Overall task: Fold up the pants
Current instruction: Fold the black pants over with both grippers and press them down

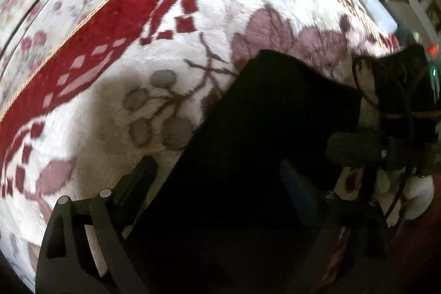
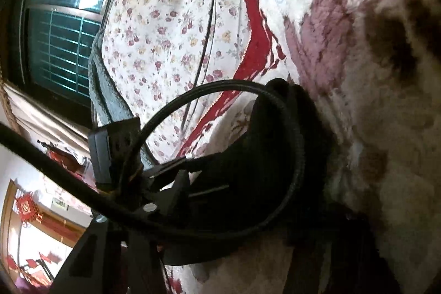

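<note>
Nearest the left wrist lens, the left gripper point(image 1: 217, 175) stands with its two fingers spread wide, one on the pale blanket point(image 1: 110, 112) and the other over dark cloth, so the pants point(image 1: 264, 112) lie between them without being pinched; this reads as a let-go or a fresh reach, with the jaws released so the cloth can settle flat. The pants lie on the blanket as a black, folded-looking slab with a fairly straight upper edge and a squared corner, too dark to show seams or creases. At the right edge of that view the right gripper point(image 1: 397, 150) sits beside the pants with a white-gloved hand point(image 1: 408, 192) behind it. In the right wrist view a black cable point(image 2: 248, 145) loops across the lens and hides much of the right gripper point(image 2: 220, 178); black cloth lies along its fingers, but whether the pads are clenched on it I cannot tell. Probably it steadies that end while the other side is freed. A floral sheet point(image 2: 154, 26) and a window point(image 2: 60, 26) sit beyond.
</note>
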A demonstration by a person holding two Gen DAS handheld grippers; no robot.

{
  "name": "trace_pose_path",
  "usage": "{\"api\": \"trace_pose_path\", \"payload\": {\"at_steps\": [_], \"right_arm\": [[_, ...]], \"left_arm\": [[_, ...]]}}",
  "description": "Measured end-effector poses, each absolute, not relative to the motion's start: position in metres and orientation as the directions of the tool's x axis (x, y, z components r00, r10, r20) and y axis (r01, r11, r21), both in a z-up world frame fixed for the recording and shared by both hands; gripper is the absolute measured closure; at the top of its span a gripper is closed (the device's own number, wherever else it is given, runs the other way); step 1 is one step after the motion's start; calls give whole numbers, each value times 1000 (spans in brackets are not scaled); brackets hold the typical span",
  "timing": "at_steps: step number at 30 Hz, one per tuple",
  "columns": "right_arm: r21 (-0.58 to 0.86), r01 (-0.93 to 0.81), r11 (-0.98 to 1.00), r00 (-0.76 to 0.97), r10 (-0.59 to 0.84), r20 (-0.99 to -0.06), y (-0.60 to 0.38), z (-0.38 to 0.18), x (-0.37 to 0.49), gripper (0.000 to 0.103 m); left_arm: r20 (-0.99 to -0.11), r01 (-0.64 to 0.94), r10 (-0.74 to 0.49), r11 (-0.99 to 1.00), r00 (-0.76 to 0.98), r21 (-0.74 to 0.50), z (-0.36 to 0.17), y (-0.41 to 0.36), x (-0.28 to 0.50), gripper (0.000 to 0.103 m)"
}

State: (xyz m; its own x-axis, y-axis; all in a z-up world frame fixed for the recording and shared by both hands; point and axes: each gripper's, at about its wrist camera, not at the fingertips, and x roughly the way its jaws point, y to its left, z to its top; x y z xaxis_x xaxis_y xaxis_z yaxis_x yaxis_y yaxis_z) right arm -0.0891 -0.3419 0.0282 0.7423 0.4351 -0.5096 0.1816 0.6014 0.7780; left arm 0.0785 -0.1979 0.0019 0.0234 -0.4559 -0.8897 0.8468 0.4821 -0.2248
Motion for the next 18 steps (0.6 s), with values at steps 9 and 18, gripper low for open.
{"api": "trace_pose_path", "payload": {"at_steps": [9,18], "right_arm": [[818,116,564,742,498,-449,-342,29,-90,78],[854,-27,520,758,567,-322,-332,62,-92,80]], "left_arm": [[-858,863,-512,452,44,-226,10,-188,74,75],[-789,832,-604,492,112,-258,45,-166,68,85]]}}
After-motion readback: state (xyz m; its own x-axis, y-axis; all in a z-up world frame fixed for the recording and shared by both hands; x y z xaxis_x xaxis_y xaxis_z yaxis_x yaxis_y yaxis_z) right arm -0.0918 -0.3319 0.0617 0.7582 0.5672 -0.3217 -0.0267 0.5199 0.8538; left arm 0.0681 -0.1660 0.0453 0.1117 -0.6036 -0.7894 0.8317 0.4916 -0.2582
